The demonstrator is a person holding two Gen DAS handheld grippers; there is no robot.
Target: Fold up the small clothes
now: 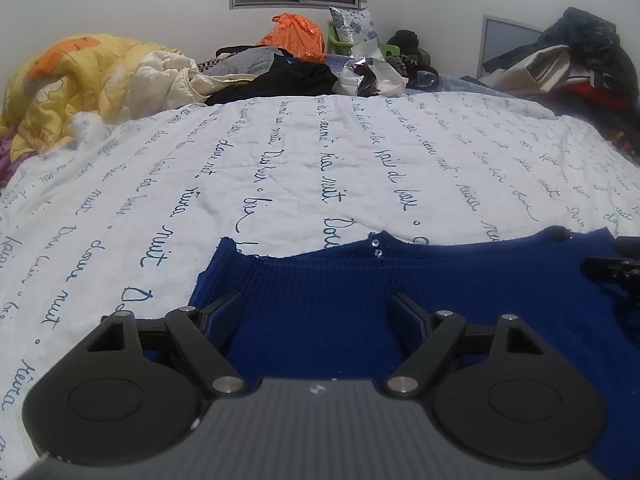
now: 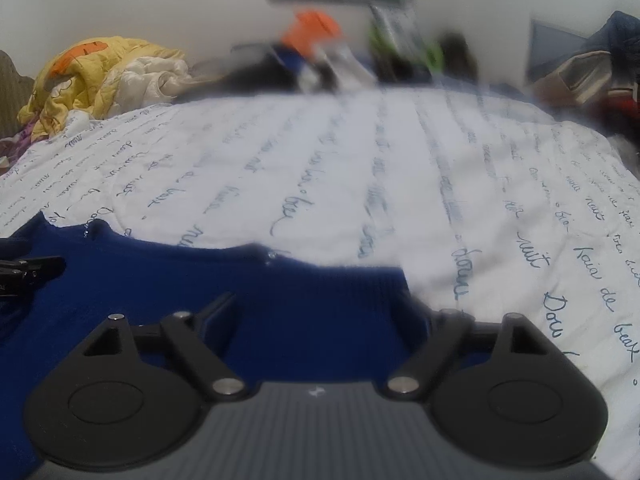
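The blue sweater [image 1: 360, 292] lies flat on the bed [image 1: 280, 160], its far edge seemingly just folded over. Above its left part the left gripper [image 1: 318, 308] gapes empty; above its right corner the right gripper [image 2: 320, 312] likewise. Next: regrip an edge for another fold.

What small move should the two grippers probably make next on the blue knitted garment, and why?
Probably ease back and regrip for the next fold: the left gripper and right gripper stand open over the blue knitted garment, which lies flat on the white bedspread, held by neither.
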